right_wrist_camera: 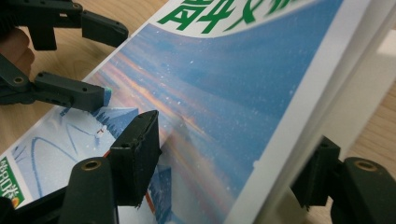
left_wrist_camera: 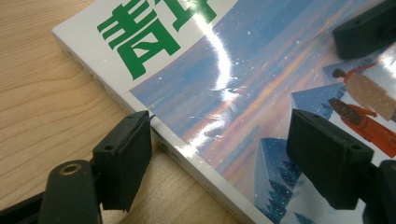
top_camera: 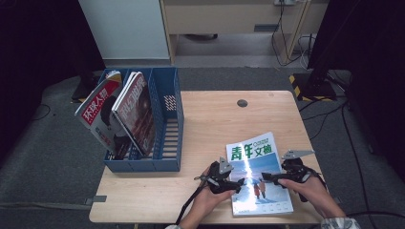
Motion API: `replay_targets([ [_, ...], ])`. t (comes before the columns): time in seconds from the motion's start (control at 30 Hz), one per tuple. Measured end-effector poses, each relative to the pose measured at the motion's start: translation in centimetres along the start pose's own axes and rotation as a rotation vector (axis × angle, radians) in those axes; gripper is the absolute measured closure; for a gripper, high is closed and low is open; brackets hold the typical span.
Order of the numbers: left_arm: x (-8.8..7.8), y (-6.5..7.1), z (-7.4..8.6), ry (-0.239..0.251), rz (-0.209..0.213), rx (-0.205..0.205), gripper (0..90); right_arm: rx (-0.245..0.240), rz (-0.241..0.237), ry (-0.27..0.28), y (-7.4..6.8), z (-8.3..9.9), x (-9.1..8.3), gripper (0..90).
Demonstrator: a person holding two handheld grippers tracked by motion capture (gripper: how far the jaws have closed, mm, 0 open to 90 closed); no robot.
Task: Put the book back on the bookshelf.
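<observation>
Glossy magazine (top_camera: pixel 258 171) lying flat on the tabletop (top_camera: pixel 210 119), near-right corner, title end pointing away. Both claws on it now, one per long edge.

Left claw (top_camera: pixel 237 183) at the left edge: spread wide, one jaw on the wood outside the spine, other hovering over the cover, no pinch. In the left gripper view the magazine (left_wrist_camera: pixel 243 93) edge runs diagonally between the two pads, neither pressing.

Right claw (top_camera: pixel 265 177) at the right edge: straddling the page block, one jaw over the cover, one under the lifted edge. In the right gripper view the magazine (right_wrist_camera: pixel 243 93) edge rides up off the wood, white page stack between the jaws. Pads look close but contact not clear, so counted as not yet pinching.

Handling, as a guess: light to medium, thin stack, floppy, prob. sags if held by one edge. Cover v. shiny, glare streak across it, so slippery under hard pads. Loose pages on the open side may fan or crease if nipped shallow.

Best hold: spine side, deep bite, whole thickness between pads. Second claw on the opposite edge for support, keeping it level.

Blue file rack (top_camera: pixel 143 124) at far left, two mags (top_camera: pixel 122 112) leaning in it, one slot free on the right, likely destination.
</observation>
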State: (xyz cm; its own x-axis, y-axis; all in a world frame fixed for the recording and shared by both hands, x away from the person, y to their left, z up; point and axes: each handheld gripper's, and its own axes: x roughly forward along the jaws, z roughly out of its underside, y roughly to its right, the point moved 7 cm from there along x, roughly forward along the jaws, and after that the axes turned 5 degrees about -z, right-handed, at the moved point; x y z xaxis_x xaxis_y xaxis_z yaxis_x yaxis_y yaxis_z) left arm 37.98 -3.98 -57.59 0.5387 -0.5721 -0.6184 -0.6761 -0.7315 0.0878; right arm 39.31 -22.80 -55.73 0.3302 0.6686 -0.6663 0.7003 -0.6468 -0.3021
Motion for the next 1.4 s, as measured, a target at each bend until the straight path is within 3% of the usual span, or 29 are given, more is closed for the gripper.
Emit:
replay_targets([
  [0.17, 0.0, 0.0, 0.0, 0.001, -0.001, 0.002, 22.1, 0.006, 0.015, -0.025, 0.0, 0.0, 0.6, 35.1],
  [0.2, 0.0, 0.0, 0.0, 0.002, -0.002, 0.001, 22.1, 0.014, 0.007, -0.015, -0.1, -0.1, 0.6, 40.5],
  [0.37, 0.0, 0.1, 0.0, 0.006, -0.01, 0.012, 22.1, 0.047, -0.02, -0.007, -0.3, -0.3, 0.6, 49.5],
  [0.77, 0.0, 0.2, -0.1, 0.016, -0.033, 0.015, 20.2, 0.122, -0.072, 0.076, -0.2, -1.4, -0.4, 69.5],
  [0.97, -0.1, 0.2, -0.1, 0.017, -0.026, 0.001, 17.9, 0.104, -0.065, 0.102, -0.5, -1.8, -0.6, 71.8],
  [1.2, -0.3, 0.0, -0.4, 0.037, -0.004, -0.048, 17.8, 0.081, -0.062, 0.143, -0.8, -2.4, -0.8, 72.7],
  [1.4, -0.3, -0.1, -0.3, 0.034, -0.013, -0.044, 17.7, 0.093, -0.059, 0.157, -0.9, -2.7, -0.9, 72.7],
])
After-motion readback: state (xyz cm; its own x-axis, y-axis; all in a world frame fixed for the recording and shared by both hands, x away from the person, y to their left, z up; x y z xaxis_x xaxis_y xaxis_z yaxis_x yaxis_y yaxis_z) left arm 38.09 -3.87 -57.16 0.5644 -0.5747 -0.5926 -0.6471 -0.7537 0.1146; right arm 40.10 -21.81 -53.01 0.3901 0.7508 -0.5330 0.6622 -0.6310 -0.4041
